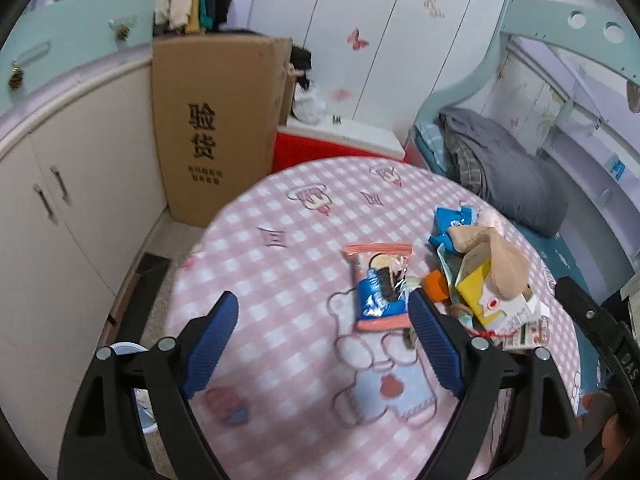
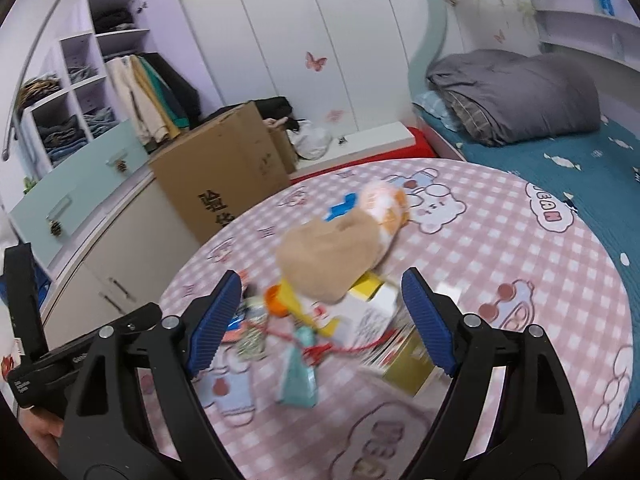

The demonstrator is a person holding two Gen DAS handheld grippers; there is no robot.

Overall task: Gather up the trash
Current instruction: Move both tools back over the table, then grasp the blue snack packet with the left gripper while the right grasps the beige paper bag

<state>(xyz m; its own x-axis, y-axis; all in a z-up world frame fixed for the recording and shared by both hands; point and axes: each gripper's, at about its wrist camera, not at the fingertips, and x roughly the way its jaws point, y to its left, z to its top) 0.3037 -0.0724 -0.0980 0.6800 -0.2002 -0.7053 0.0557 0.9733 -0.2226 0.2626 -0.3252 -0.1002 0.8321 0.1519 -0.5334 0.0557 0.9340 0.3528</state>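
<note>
A round table with a pink checked cloth (image 1: 280,264) holds a heap of trash. In the left wrist view my left gripper (image 1: 324,312) is open above the cloth, its right finger beside a pink and blue snack wrapper (image 1: 378,288). To the right lie a yellow and white carton (image 1: 490,300), a beige sock (image 1: 508,264), a blue wrapper (image 1: 452,224) and an orange cap (image 1: 434,284). In the right wrist view my right gripper (image 2: 322,294) is open over the heap: the beige sock (image 2: 332,256), the yellow and white carton (image 2: 360,312), a teal wrapper (image 2: 298,376), a gold box (image 2: 408,364).
A tall cardboard box (image 1: 216,128) stands on the floor beyond the table beside cream cabinets (image 1: 72,184). A bed with a folded grey blanket (image 2: 516,96) lies to the right. A red and white box (image 1: 340,144) sits behind the table. White wardrobe doors (image 2: 304,40) line the back wall.
</note>
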